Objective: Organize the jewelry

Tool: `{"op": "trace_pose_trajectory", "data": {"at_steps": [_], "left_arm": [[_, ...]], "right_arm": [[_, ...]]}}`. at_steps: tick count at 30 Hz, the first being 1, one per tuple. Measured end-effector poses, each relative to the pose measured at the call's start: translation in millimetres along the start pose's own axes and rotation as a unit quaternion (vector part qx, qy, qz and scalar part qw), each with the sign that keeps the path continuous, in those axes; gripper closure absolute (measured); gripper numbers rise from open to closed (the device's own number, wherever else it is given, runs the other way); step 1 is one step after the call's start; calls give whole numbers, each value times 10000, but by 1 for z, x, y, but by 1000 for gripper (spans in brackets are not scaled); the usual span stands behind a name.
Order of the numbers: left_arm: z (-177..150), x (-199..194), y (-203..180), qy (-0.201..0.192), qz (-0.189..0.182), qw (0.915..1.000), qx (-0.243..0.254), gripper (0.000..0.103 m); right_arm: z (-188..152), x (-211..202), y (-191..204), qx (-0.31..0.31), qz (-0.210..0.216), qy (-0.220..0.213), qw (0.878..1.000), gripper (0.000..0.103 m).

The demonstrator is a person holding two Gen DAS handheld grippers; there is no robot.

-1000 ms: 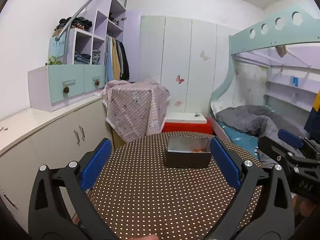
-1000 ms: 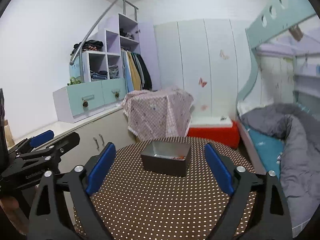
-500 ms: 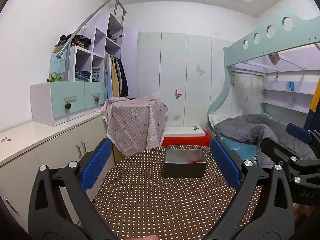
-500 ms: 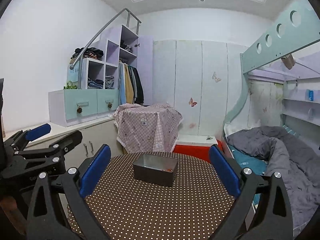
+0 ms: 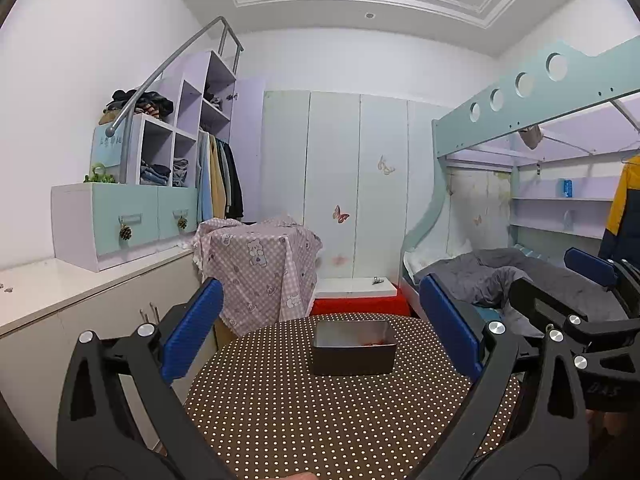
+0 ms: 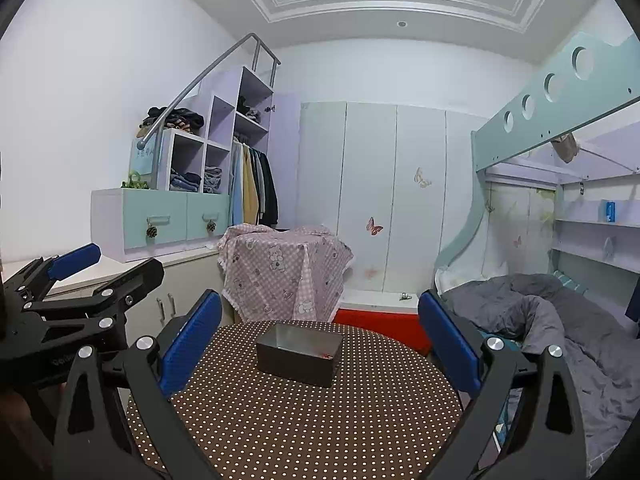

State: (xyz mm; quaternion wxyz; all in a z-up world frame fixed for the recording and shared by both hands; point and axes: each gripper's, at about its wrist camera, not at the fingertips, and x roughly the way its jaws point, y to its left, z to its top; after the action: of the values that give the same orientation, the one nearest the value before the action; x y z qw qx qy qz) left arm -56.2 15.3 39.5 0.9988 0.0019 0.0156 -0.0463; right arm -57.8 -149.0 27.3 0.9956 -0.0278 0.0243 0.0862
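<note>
The metal tray (image 5: 352,347) is sitting toward the far side of the round polka-dot counter (image 5: 320,420), and something small and reddish (image 6: 326,355) is lying inside it against its right-hand wall; it is too small to make out, though I am taking it for jewelry; nothing else is showing on the dotted cloth around the tray, so as far as I can judge any loose pieces are either already in the tray or lying out of sight. The left hand-held gripper (image 5: 320,332) is hovering above the near edge of the counter with its blue pads spread wide and nothing between them; the right hand-held gripper (image 6: 320,330) is doing the same just beside it, fingers wide apart and carrying nothing; both are pointing at the tray from well back. I am reading this as either the very start or the very end of the job, and I cannot tell which. Beyond the counter a checked pink cloth (image 5: 260,264) is draping a piece of furniture, and a grey blanket (image 6: 552,320) is lying rumpled on the bunk bed.
</note>
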Motion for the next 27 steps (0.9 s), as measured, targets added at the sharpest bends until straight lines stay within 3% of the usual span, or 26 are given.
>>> {"op": "trace_pose_trajectory", "data": {"at_steps": [27], "left_arm": [[-1, 3, 1, -15, 1, 10000, 15, 6]], "right_arm": [[-7, 7, -1, 47, 25, 106, 9999, 8]]}}
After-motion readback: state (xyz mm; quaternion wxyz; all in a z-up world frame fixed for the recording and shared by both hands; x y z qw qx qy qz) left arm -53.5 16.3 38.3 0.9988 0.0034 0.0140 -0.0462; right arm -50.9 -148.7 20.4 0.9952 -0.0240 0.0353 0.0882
